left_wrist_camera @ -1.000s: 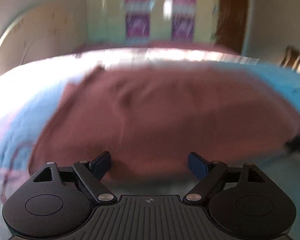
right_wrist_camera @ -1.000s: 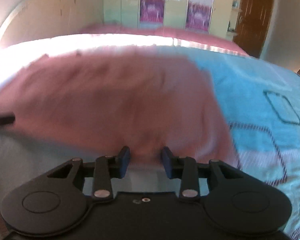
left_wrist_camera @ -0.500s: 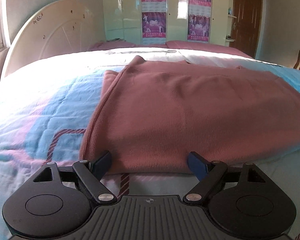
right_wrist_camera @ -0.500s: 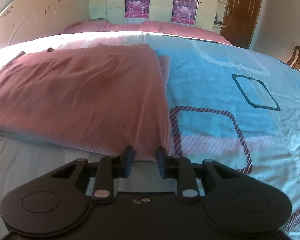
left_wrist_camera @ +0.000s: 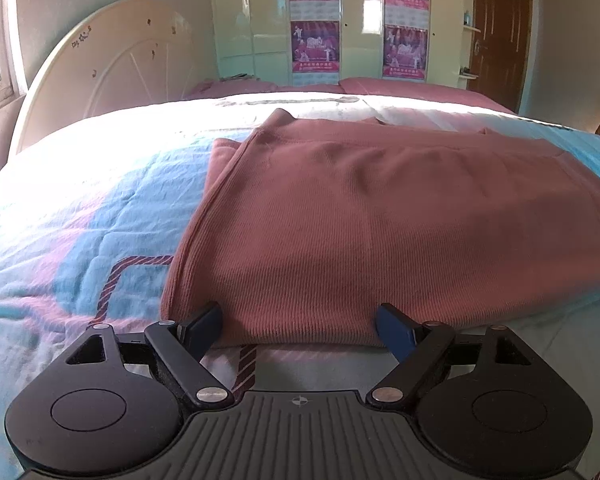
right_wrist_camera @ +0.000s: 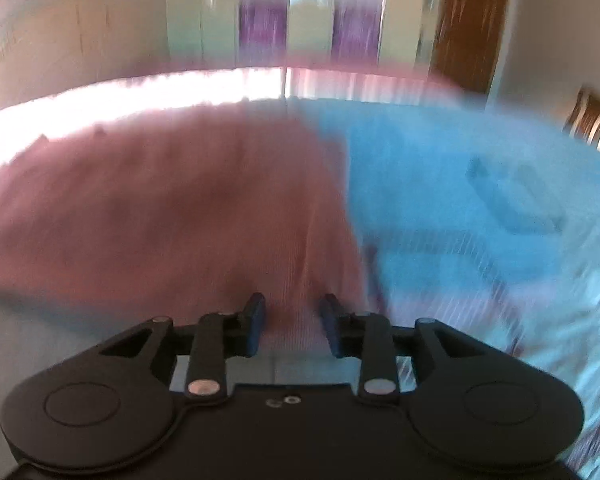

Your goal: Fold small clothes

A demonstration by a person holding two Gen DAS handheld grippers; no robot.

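Both tools at the folded maroon garment (left_wrist_camera: 380,220) near hem: left tool (left_wrist_camera: 298,322) released; right tool (right_wrist_camera: 292,312) opening, cloth between; next, regrip at 6 o'clock

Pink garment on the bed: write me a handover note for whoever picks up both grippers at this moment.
Left hand-held gripper: open wide, holding nothing, near the garment's front left corner.
Right hand-held gripper: jaws opening, cloth of the front right corner between the fingers; the view is blurred, so grip cannot be confirmed.
Pink garment: lies flat on the blue patterned bedspread, with doubled edges on the left side, so it looks at least partly folded.
Left to do: probably another fold to make it smaller, then smooth it.
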